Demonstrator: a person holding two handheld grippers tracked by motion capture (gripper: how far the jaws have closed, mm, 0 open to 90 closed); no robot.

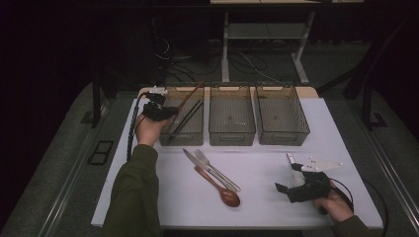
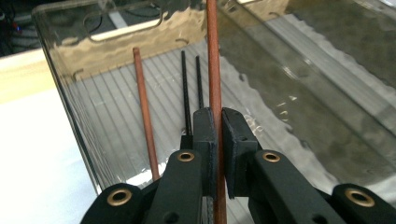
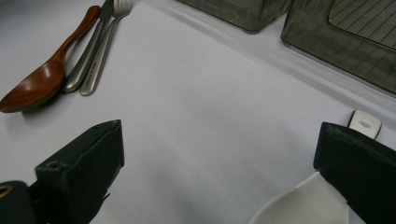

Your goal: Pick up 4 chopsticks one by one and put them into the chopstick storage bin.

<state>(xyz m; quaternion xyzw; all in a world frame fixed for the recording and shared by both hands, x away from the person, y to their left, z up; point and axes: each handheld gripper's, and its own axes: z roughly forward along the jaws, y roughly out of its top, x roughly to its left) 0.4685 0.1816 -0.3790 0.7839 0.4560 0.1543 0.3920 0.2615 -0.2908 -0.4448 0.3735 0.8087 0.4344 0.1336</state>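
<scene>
A: What takes up most of the high view?

B: The white table (image 1: 257, 197), across the lower middle of the frame. Along its far edge, in the upper middle, stand three clear bins side by side: the left bin (image 1: 185, 131), the middle bin (image 1: 232, 133) and the right bin (image 1: 284, 133).

A: And the hands?

B: The left gripper (image 1: 165, 112) sits at the left bin's near left corner, left of centre in the frame. The right gripper (image 1: 291, 190) rests low at the lower right.

A: What are the left jaws doing?

B: Seen from the left gripper view, they are nearly together, clamped on a brown chopstick (image 2: 214, 70) that runs straight up the middle of the frame, over the bin. In the high view it slants up toward the bin's far right corner.

A: The right jaws?

B: Spread wide in the right gripper view, pressing on nothing. A white spoon (image 3: 303, 205) lies at the lower right of that frame, its handle passing behind the right-hand jaw.

A: Anything already in the left bin?

B: A second brown chopstick (image 2: 145, 116) left of centre, and a pair of black chopsticks (image 2: 191, 84) just beside the held one.

A: The smaller pieces on the table?

B: At the centre of the high view, a knife (image 1: 190, 157), a fork (image 1: 217, 173) and a wooden spoon (image 1: 222, 190) lie close together on a slant.
</scene>
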